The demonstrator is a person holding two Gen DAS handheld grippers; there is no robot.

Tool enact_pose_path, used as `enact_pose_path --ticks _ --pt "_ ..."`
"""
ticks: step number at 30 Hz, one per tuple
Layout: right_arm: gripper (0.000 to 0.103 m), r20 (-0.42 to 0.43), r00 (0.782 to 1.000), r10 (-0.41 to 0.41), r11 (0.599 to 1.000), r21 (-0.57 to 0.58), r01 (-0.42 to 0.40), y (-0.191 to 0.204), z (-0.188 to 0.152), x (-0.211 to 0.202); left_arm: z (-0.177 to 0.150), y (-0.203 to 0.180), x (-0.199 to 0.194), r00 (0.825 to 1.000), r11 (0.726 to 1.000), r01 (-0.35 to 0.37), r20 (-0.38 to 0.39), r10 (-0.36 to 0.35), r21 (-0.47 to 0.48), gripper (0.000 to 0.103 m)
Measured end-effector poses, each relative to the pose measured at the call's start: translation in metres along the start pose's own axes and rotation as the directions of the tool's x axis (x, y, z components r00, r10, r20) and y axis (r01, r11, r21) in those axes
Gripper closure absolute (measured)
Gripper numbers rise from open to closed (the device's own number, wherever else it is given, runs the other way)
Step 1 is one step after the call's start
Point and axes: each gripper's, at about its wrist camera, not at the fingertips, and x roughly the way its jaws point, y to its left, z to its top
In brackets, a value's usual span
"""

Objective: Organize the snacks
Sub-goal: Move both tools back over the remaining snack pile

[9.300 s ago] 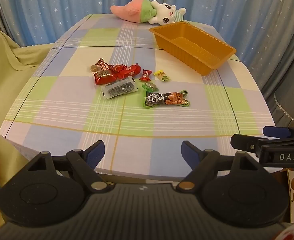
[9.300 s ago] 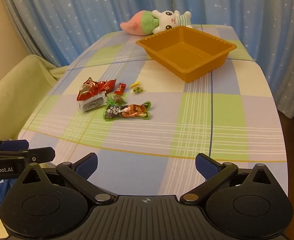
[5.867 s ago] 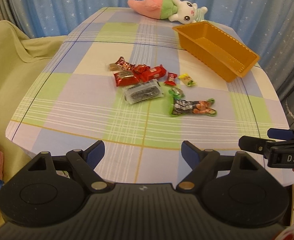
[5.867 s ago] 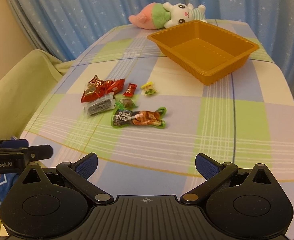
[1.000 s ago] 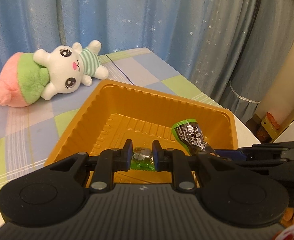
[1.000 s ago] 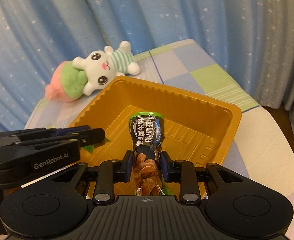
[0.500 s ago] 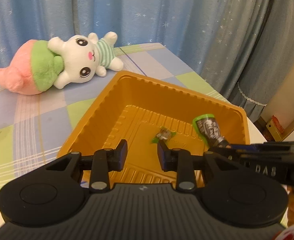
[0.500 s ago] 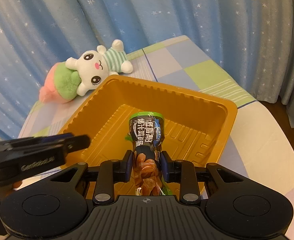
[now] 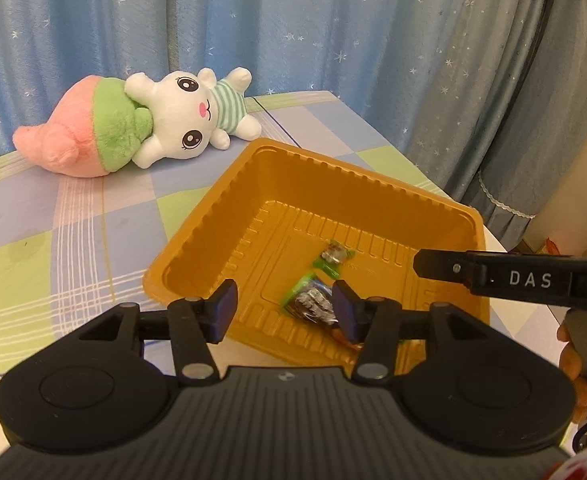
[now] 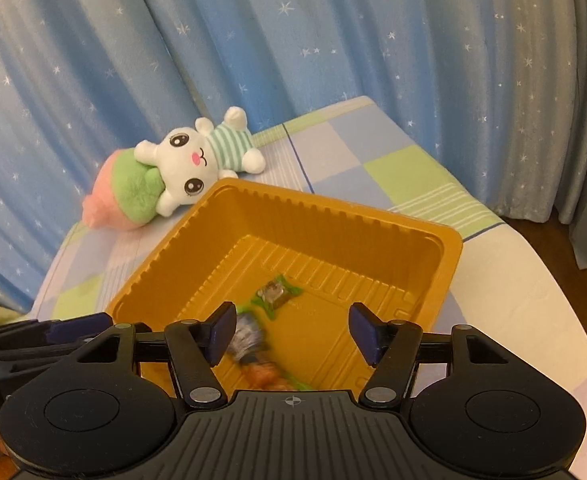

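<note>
Two snacks (green-edged) (image 9: pixel 333 257) lie in tray (image 9: pixel 213 216).

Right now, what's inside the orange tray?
Two snacks lie in the orange tray: a small green candy and a long green packet, its near end hidden behind the left tool.

The long snack packet (image 10: pixel 253 356) has been released into the orange tray (image 10: pixel 333 220); both hand-held grippers have been opened.
</note>
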Motion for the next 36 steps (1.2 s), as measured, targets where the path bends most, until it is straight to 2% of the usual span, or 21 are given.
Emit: enact_pose_path --ticks 10,21,36 --pt "0.034 0.000 1.000 0.026 0.998 -0.053 -0.025 0.007 -0.023 -0.033 -0.024 -0.001 -0.038 1.000 0.999 -0.016 0.016 0.017 -0.031 0.046" --pt "0.029 0.003 0.997 0.076 0.993 -0.093 -0.076 0.021 -0.047 -0.072 -0.063 0.003 -0.092 0.998 0.995 -0.053 0.030 0.056 -0.090 0.045" --pt "0.028 -0.080 0.987 0.142 0.971 -0.184 -0.155 0.043 -0.103 -0.104 -0.139 0.012 -0.162 0.989 0.975 -0.135 0.033 0.143 -0.179 0.045"
